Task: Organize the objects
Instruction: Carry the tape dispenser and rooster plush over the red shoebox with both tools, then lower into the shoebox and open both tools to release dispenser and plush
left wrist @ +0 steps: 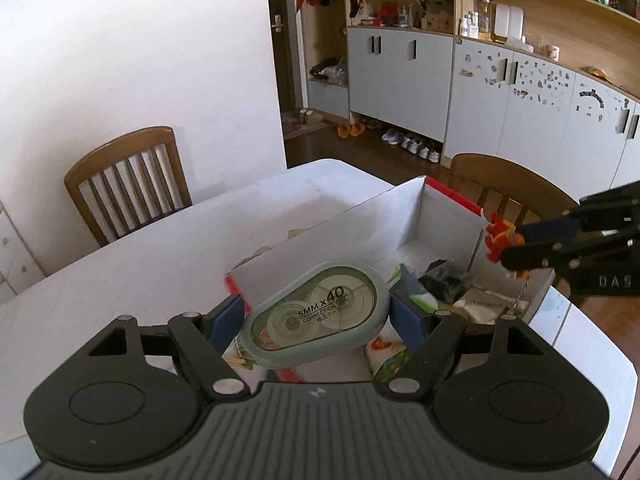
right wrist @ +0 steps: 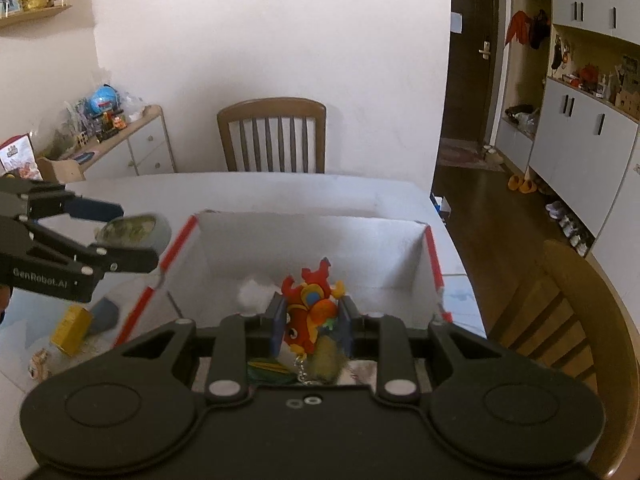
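My left gripper (left wrist: 318,316) is clamped on a correction tape dispenser (left wrist: 320,316), one blue pad on each end of its grey-green casing, clear window facing up. The dispenser is held above the near corner of the white cardboard box (left wrist: 348,236), at the red-edged rim.

My right gripper (right wrist: 311,322) is closed on a red and orange toy figure (right wrist: 310,312), pads pressing both of its sides. A short metal chain (right wrist: 301,370) hangs from the figure's lower end. The figure is held over the box interior, near its front wall.

Inside the box, below the grippers, lie a dark crumpled item (left wrist: 444,280), a green-and-white packet (left wrist: 420,296) and a pale printed bag (left wrist: 484,304).

On the white table (left wrist: 120,272), outside the box's left wall, rest a yellow block (right wrist: 72,330) and a grey object (right wrist: 105,314), touching or nearly so.

Beyond the table stand two wooden chairs (left wrist: 124,188) (left wrist: 516,188). Behind them are grey cabinets (left wrist: 404,76) with open shelving, and shoes (left wrist: 412,144) on the dark floor.
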The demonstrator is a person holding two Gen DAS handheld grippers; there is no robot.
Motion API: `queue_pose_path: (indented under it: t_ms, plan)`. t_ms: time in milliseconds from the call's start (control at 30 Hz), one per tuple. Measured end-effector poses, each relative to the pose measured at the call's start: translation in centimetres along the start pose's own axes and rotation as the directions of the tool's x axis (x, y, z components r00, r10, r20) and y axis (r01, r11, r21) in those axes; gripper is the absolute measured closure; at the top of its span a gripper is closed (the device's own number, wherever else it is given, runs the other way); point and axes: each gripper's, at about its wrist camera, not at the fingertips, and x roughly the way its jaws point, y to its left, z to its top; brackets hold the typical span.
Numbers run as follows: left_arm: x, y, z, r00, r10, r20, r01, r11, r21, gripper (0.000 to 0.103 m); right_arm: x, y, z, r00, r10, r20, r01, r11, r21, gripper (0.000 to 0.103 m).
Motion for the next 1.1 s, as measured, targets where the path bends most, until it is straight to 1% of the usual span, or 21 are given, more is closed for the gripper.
queue_pose_path:
  t_ms: [200, 367, 467, 633, 800, 900, 1000, 1100]
  plan:
    - [3.3, -1.0, 1.2, 0.999, -0.002, -0.038, 0.001, 0.999, -0.038, 0.024, 1.4, -1.6, -0.2, 1.0, -0.001, -0.021, 0.001, 1.0, 0.015, 0.077]
    - [5.6, -1.8, 1.8, 0.998, 0.01, -0.064, -0.012, 0.999, -0.034, 0.024, 2.6, -2.1, -0.3, 0.999, -0.001, -0.037, 0.001, 1.0, 0.008, 0.077]
    - [7.1, -2.3, 2.1, 0.996, 0.014, -0.085, -0.017, 0.999, -0.034, 0.024, 3.6, -2.4, -0.6, 0.998, 0.006, -0.061, -0.005, 1.0, 0.012, 0.077]
    - [9.6, -3.0, 2.2, 0.992, 0.024, -0.124, -0.026, 1.0, -0.017, 0.024, 4.7, -2.3, -1.2, 0.994, 0.022, -0.102, -0.025, 0.999, -0.024, 0.077]
    - [11.9, -3.6, 2.0, 0.983, 0.034, -0.183, -0.033, 0.999, 0.006, 0.024, 6.0, -2.4, -1.9, 0.989, 0.03, -0.148, -0.036, 0.998, -0.041, 0.077]
    - [12.9, -3.7, 1.9, 0.975, 0.031, -0.22, -0.034, 0.999, -0.008, 0.024, 6.5, -2.5, -2.3, 0.985, 0.039, -0.166, -0.047, 0.998, -0.046, 0.077]
    - [13.8, -3.8, 1.9, 0.966, 0.037, -0.254, -0.04, 0.999, -0.004, 0.024, 6.8, -2.6, -2.8, 0.983, 0.05, -0.177, -0.06, 0.997, -0.052, 0.077]
    - [14.6, -3.6, 1.7, 0.959, 0.03, -0.282, -0.038, 0.999, -0.021, 0.024, 7.3, -2.8, -2.6, 0.98, 0.06, -0.189, -0.071, 0.996, -0.049, 0.078]
